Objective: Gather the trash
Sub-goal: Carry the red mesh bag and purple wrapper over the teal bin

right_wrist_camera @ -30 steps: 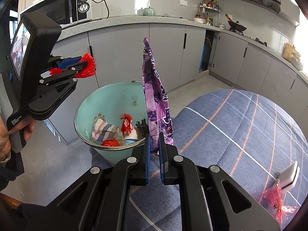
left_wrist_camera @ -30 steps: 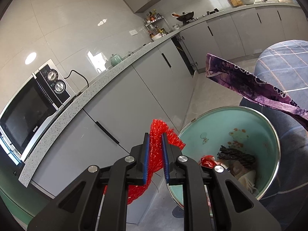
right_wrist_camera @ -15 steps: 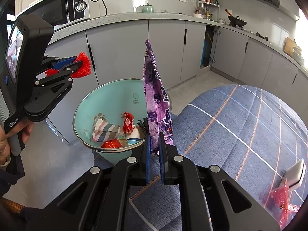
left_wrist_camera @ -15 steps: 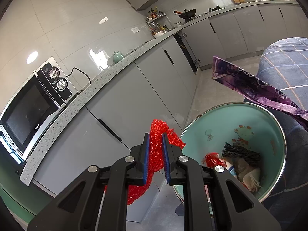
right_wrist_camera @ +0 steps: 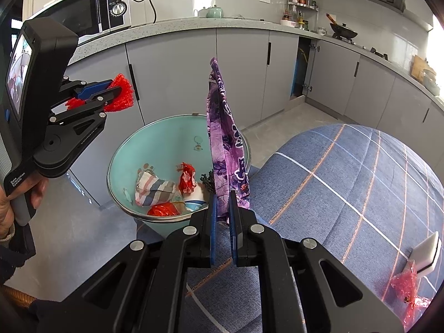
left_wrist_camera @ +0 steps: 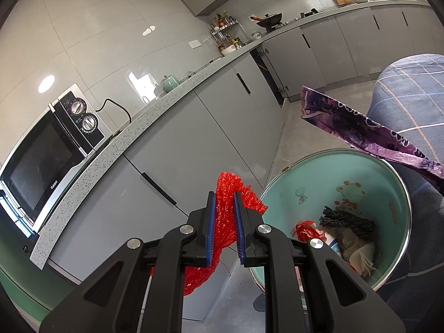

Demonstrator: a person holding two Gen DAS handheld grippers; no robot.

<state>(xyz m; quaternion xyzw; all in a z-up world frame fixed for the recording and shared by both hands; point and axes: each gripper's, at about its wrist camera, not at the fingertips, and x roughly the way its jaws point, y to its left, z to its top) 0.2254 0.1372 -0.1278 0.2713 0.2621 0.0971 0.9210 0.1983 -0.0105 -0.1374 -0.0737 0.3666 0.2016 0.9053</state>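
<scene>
The left gripper is clamping a crinkled red mesh wrapper just beside the rim of a teal basin, at about 9 o'clock from it. The right gripper is pinching a glossy purple printed wrapper standing upright over the basin's 3 o'clock edge. Inside, red scraps and a striped packet are lying. The microwave on the worktop is reading "Galanz".
</scene>
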